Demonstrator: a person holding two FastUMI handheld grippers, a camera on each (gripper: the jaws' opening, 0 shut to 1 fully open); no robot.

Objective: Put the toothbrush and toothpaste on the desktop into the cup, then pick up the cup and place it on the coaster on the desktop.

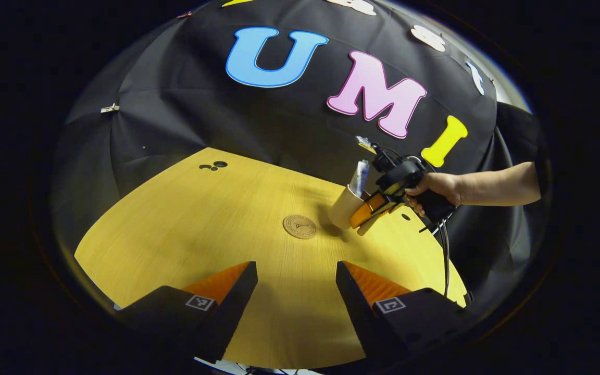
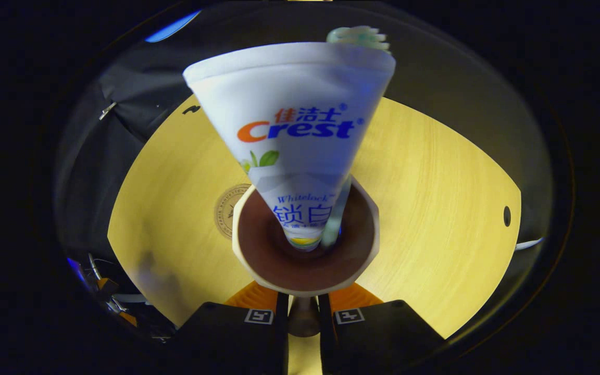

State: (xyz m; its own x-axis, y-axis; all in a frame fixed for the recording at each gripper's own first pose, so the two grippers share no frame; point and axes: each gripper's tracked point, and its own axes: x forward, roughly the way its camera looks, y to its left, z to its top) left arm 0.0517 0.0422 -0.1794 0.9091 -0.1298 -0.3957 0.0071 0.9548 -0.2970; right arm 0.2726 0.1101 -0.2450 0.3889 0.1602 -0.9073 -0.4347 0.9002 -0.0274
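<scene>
A cream cup point(image 1: 342, 209) with a brown inside hangs tilted just right of the round wooden coaster point(image 1: 300, 226). My right gripper point(image 1: 375, 207), held by a hand point(image 1: 435, 188), grips it from the right. In the right gripper view I look down into the cup point(image 2: 305, 263). The white toothpaste tube point(image 2: 295, 130) stands in it, and the toothbrush head point(image 2: 357, 35) peeks out behind the tube. My right gripper point(image 2: 303, 308) is shut on the cup's handle. The coaster point(image 2: 227, 211) lies partly hidden to the cup's left. My left gripper point(image 1: 296, 284) is open over the near table, holding nothing.
The yellow wooden table point(image 1: 201, 234) has small holes at its far left point(image 1: 214, 166) and one near the right edge point(image 2: 507, 215). A black cable point(image 1: 446, 260) hangs from the right gripper over the table's right edge.
</scene>
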